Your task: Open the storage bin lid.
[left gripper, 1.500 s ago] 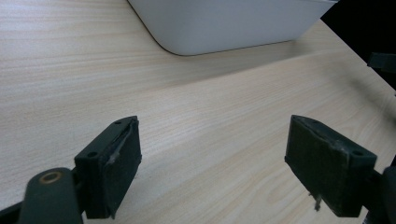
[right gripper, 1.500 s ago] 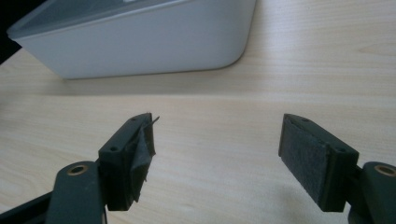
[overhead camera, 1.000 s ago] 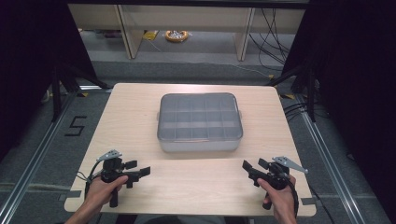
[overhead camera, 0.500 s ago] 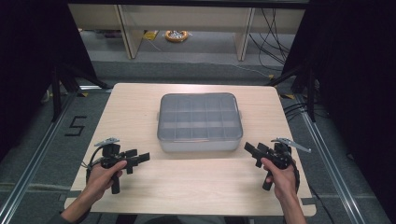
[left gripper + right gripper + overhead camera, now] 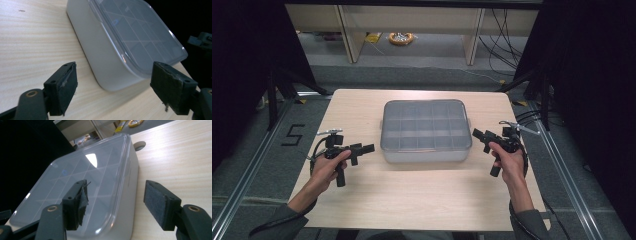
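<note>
A grey, shallow box (image 5: 426, 127) with a clear lid over a grid of compartments sits in the middle of the wooden table. My left gripper (image 5: 364, 150) is just off its near left corner and points at it. In the left gripper view the box (image 5: 130, 32) lies ahead of the left gripper (image 5: 115, 85), untouched. My right gripper (image 5: 479, 139) is at the box's right side. In the right gripper view the right gripper (image 5: 117, 200) straddles the edge of the box (image 5: 82, 175) without pressing on it. Both pairs of jaws have just been closing, the right more.
The table (image 5: 412, 200) has bare wood in front of the box and on both sides. A round cable hole (image 5: 139, 145) lies behind the box. Beyond the far edge stand shelves, with a yellow coil (image 5: 402, 37) on the floor. Dark curtains flank the table.
Both hands have moved away from the near edge and inward, up to the box's two sides. The right jaws stand narrower than before.
</note>
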Demonstrator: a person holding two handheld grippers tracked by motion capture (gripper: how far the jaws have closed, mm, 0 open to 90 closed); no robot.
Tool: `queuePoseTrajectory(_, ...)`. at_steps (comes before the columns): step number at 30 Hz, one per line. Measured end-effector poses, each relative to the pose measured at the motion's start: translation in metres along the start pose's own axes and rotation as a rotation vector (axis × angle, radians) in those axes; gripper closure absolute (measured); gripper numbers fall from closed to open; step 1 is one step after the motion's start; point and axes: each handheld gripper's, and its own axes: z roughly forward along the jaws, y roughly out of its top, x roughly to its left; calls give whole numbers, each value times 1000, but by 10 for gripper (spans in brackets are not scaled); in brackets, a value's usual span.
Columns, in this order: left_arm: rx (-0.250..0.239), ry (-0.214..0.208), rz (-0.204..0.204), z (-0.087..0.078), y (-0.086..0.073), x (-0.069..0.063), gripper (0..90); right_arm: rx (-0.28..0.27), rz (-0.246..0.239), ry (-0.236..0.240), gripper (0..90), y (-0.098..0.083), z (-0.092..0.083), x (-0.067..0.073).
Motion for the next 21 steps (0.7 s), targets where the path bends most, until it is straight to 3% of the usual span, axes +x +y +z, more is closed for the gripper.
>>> queuePoseTrajectory(4, -9, 5, -8, 4, 8, 1, 230, 19, 15, -7, 398, 8, 13, -1)
queuePoseTrajectory(5, -18, 1, -16, 8, 13, 3, 237, 16, -7, -12, 405, 9, 18, -2)
queuePoseTrajectory(6, -19, 1, -17, 10, 15, 3, 248, 27, 18, -7, 409, 10, 21, -1)
queuePoseTrajectory(10, -15, 6, -28, 19, 21, 4, 275, 29, 10, -9, 424, 13, 31, -4)
queuePoseTrajectory(12, -9, 3, -27, 23, 25, 6, 303, 37, 37, -17, 424, 14, 36, -3)
queuePoseTrajectory(13, -10, 5, -23, 25, 26, 5, 308, 22, -6, -10, 426, 15, 39, -7)
queuePoseTrajectory(14, -22, 6, -29, 28, 28, 5, 313, 32, 37, -12, 427, 15, 39, -4)
queuePoseTrajectory(18, -20, 2, -32, 35, 33, 5, 338, 41, 60, -14, 434, 16, 46, -6)
queuePoseTrajectory(19, -16, 0, -35, 35, 35, 4, 342, 31, 6, -14, 436, 16, 48, -11)
queuePoseTrajectory(20, -16, -3, -37, 37, 36, 4, 345, 43, 62, -13, 437, 15, 48, -7)
queuePoseTrajectory(21, -17, -4, -35, 38, 37, 4, 346, 31, 13, -19, 436, 16, 51, -11)
